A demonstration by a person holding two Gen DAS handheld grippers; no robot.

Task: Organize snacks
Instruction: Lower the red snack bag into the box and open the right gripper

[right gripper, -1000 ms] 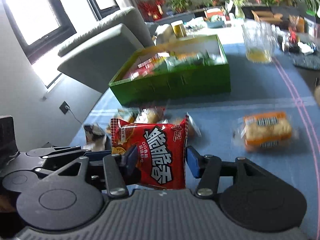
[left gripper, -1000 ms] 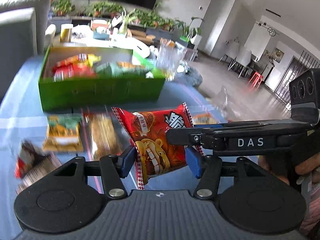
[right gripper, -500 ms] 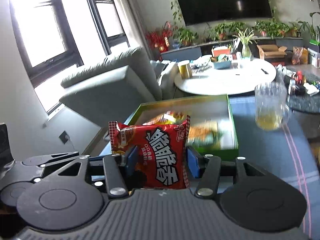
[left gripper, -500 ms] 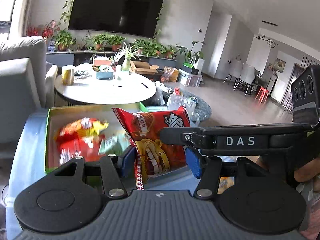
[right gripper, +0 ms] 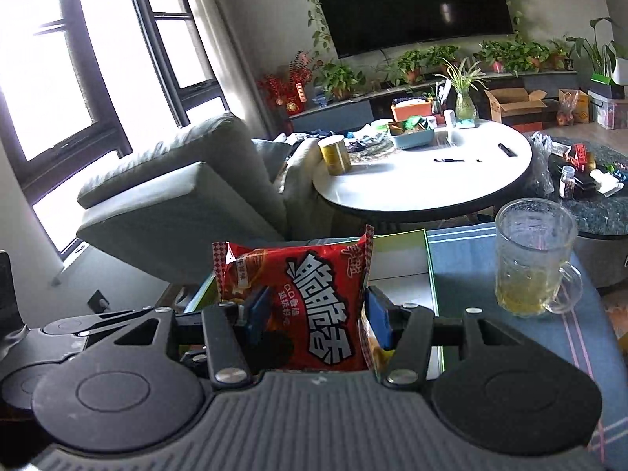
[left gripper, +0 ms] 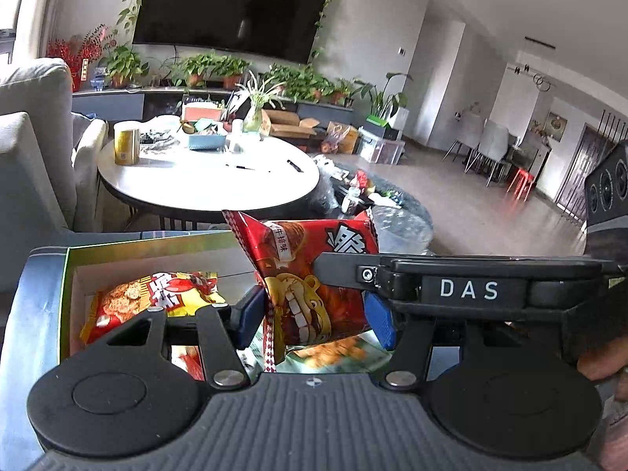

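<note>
- The left gripper, black with blue pads, is clamped on a glossy red foil snack packet printed with a cartoon face and white characters; the packet stands roughly upright between the pads
- The right gripper, of the same black and blue make, holds a second red foil snack packet with large white characters, pinched between its pads and held upright
- In the left wrist view the right gripper's black body, lettered DAS, crosses from the right edge in front of the left-held packet's upper right corner; part of a hand shows behind it at the right edge
- Both packets hang above an open green cardboard box with a pale inside, which sits on a blue tablecloth with pink stripes
- Inside the box lies a yellow and red snack bag at the left, with more packets, partly hidden and blurred, under the left gripper
- A clear glass mug with a little yellow liquid at the bottom stands on the cloth just right of the box
- Beyond are a round white table bearing a yellow tin, a grey sofa, a wall-mounted dark television and a row of potted plants
</note>
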